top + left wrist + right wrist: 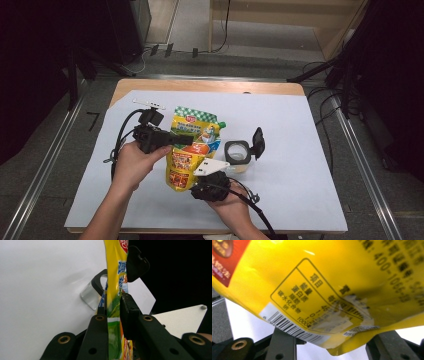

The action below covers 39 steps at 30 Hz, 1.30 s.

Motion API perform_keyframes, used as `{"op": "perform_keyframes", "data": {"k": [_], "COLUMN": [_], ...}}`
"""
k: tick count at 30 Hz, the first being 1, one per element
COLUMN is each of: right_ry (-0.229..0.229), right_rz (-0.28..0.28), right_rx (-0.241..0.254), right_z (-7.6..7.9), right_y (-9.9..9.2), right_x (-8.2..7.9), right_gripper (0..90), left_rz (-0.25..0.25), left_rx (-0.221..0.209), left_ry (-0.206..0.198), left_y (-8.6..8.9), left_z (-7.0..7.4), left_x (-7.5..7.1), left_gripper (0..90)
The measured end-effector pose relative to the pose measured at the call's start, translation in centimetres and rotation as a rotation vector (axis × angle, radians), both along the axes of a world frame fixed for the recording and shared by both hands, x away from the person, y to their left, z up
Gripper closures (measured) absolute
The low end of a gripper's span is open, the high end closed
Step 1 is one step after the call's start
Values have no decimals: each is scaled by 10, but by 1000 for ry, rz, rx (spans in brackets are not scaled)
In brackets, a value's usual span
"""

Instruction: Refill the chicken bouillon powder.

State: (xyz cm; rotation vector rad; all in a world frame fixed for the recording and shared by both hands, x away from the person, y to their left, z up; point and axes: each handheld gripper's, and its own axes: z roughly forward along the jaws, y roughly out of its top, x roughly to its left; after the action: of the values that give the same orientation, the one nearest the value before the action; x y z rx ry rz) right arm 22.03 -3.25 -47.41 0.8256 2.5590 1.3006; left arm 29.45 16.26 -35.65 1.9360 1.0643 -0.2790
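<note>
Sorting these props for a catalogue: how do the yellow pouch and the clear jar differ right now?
The yellow pouch is soft, opaque and printed; the clear jar is rigid and see-through. The pouch is pinched by the left hand-held gripper, with the right hand-held gripper at its bottom edge, while the jar stands on the table with neither on it. The jar's black lid is flipped open; the pouch's green cap looks on. Both sit over the white sheet.

white sheet [300, 150] on wooden table [200, 86] | dark stands, cables [325, 120] | floor, possibly grey carpet [45, 165]
</note>
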Motion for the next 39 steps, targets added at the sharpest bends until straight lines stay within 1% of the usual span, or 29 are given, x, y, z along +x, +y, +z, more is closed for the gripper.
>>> {"op": "perform_keyframes", "data": {"k": [1, 2, 3, 8, 11, 14, 18, 22, 25, 27, 31, 35, 39], "right_ry": [3, 10, 13, 45, 60, 66, 80, 83, 82, 83, 91, 71, 70], "right_rz": [3, 4, 4, 9, 14, 19, 31, 40, 41, 44, 49, 69, 75], "right_rx": [-1, 2, 6, 36, 49, 58, 71, 84, 86, 87, 90, 88, 92], "right_z": [0, 1, 1, 0, 0, 1, 3, 4, 6, 6, 7, 10, 11], "right_y": [-1, -3, -3, -8, -9, -11, -11, -10, -11, -11, -10, -8, -7], "right_x": [-1, -2, -3, -7, -9, -11, -12, -13, -14, -14, -14, -17, -18], "right_gripper": [588, 589, 589, 591, 591, 591, 592, 593, 590, 589, 588, 590, 589], "left_rz": [-9, -5, -12, -34, -45, -53, -55, -59, -58, -58, -50, -45, -31], "left_rx": [2, 4, 12, 69, 82, 93, 100, 106, 102, 112, 116, 114, 128], "left_ry": [-5, -6, -13, -28, -35, -34, -27, -22, -21, -24, -16, -8, -2], "left_y": [-2, -3, -6, -17, -21, -25, -28, -30, -32, -33, -34, -35, -37], "left_z": [0, 0, 0, -2, -3, -5, -7, -9, -10, -11, -13, -14, -16], "left_x": [0, -1, -1, -4, -5, -6, -6, -6, -6, -6, -6, -6, -6], "left_gripper": [850, 850, 848, 823, 813, 796, 782, 766, 761, 756, 754, 752, 742]}}
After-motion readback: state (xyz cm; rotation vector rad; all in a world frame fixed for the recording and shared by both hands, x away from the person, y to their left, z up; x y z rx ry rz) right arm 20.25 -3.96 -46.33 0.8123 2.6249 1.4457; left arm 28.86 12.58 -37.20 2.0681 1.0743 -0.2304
